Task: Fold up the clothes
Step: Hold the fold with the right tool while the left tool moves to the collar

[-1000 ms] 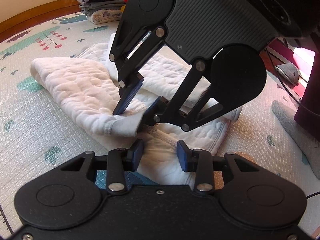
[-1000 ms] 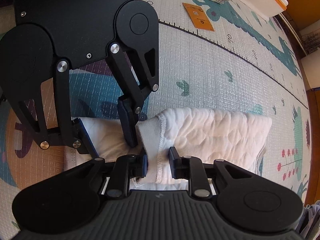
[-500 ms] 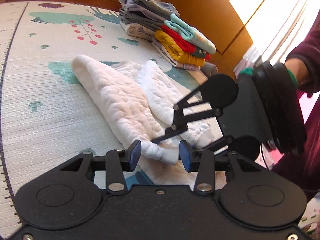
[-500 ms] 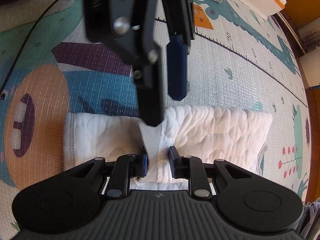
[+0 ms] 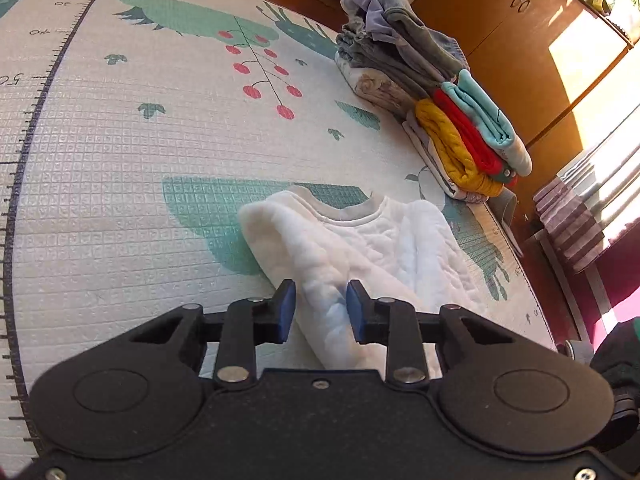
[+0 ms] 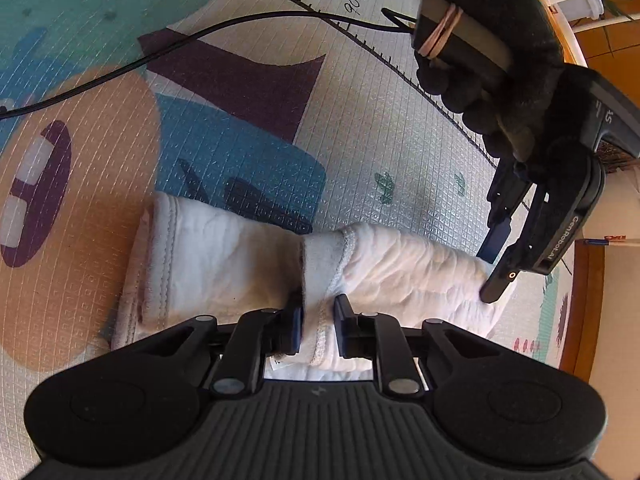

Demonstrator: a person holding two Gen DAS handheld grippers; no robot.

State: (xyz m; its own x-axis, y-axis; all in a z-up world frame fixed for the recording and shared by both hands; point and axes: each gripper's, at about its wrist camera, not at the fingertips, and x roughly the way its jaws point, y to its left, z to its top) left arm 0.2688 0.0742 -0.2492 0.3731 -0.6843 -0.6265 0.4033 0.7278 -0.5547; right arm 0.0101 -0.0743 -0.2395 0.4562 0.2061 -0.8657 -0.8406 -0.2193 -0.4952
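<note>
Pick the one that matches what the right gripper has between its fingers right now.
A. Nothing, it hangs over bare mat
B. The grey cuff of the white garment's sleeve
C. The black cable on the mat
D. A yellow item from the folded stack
B: in the right wrist view the right gripper has the grey cuff of the white garment running between its fingers.

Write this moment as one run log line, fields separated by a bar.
fold clothes | white garment on play mat | left gripper open over folded sleeve | right gripper around cuff, grip unclear | folded pile behind
</note>
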